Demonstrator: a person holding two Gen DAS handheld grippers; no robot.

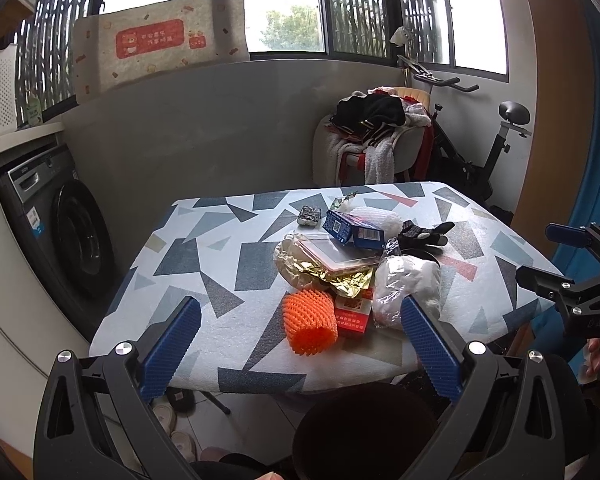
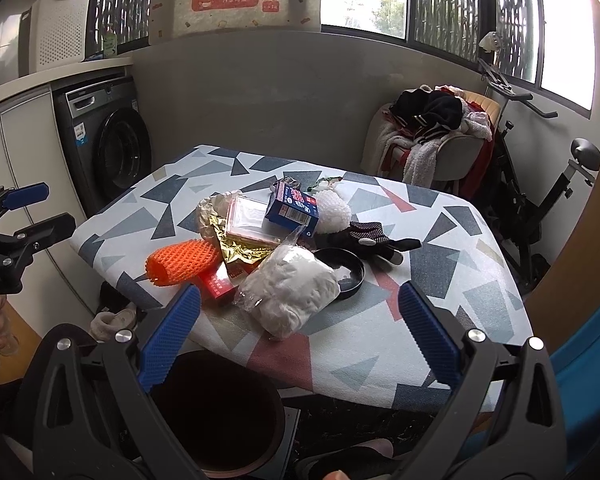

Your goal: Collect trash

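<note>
A pile of trash lies on the patterned table (image 1: 204,248) (image 2: 440,320): an orange foam net (image 1: 310,322) (image 2: 182,262), a red box (image 1: 353,314) (image 2: 216,282), a clear bag of white stuff (image 1: 406,290) (image 2: 290,292), gold foil (image 1: 332,276) (image 2: 240,248), a blue carton (image 1: 354,230) (image 2: 294,208), a black glove (image 1: 422,234) (image 2: 374,236) and a black lid (image 2: 344,270). My left gripper (image 1: 300,344) is open and empty, held back from the table's near edge. My right gripper (image 2: 300,340) is open and empty, just short of the bag.
A dark round bin (image 1: 364,432) (image 2: 216,412) stands on the floor below the table's near edge. A washing machine (image 1: 60,232) is at the left. A chair piled with clothes (image 1: 372,140) and an exercise bike (image 1: 492,152) stand behind the table.
</note>
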